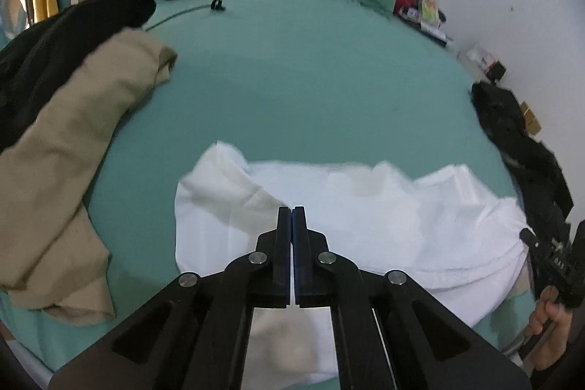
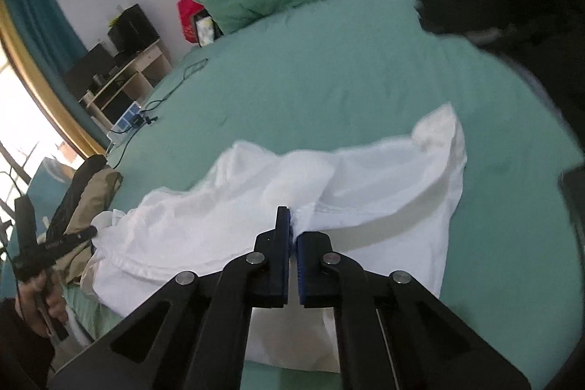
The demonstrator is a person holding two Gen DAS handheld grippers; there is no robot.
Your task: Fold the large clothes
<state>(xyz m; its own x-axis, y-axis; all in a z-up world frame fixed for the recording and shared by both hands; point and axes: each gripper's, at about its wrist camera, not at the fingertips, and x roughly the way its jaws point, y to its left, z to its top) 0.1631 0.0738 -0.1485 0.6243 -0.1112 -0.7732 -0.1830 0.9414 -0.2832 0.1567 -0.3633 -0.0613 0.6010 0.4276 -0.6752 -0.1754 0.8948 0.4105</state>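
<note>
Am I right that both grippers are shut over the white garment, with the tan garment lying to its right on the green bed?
Not quite: the tan garment lies to the left of the white garment, as the left wrist view shows. The rest stands: the left gripper and the right gripper are both shut over the white garment on the green bed.

1. Daylight from a window [image 2: 22,105] at far left blows out to white on my right wrist feed.
2. The white garment [image 1: 365,207] glares, its folds nearly lost.
3. Fisheye bends the bed [image 1: 310,79]; corners go black.
4. Black clothing [image 2: 512,6] smears with motion blur.
</note>
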